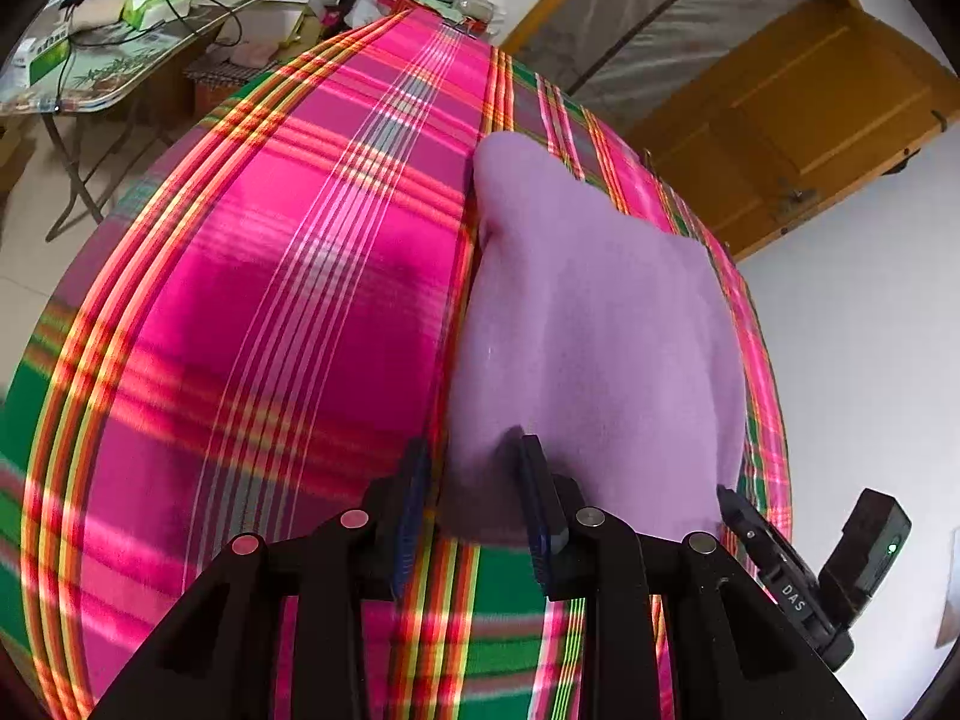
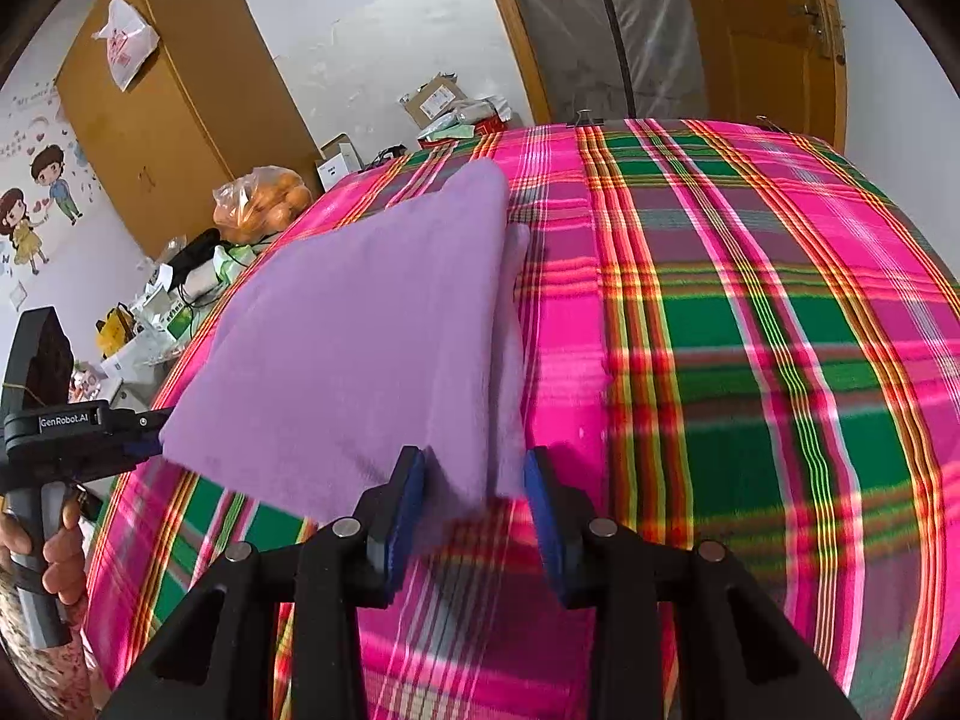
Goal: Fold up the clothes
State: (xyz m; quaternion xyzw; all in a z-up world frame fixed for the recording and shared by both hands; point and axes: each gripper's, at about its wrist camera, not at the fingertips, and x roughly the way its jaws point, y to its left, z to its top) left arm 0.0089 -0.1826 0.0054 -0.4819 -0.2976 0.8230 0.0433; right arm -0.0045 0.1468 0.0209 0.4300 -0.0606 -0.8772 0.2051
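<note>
A folded purple fleece cloth (image 1: 600, 330) (image 2: 360, 330) lies on a table covered by a pink, green and red plaid sheet (image 1: 270, 300) (image 2: 750, 330). Its near edge is raised a little off the sheet. My left gripper (image 1: 477, 498) is shut on the near left corner, which fills the gap between its blue pads. In the right wrist view the left gripper (image 2: 141, 438) meets that corner from the left. My right gripper (image 2: 474, 504) is shut on the near right corner, and its tip (image 1: 729, 501) shows at the cloth's edge in the left wrist view.
A person's hand (image 2: 60, 540) holds the left gripper's handle. Left of the table stands a cluttered folding table (image 1: 108, 60) with a bag of oranges (image 2: 264, 204). A wooden cabinet (image 2: 168, 96), boxes (image 2: 432, 99) and a wooden door (image 1: 810, 120) stand beyond.
</note>
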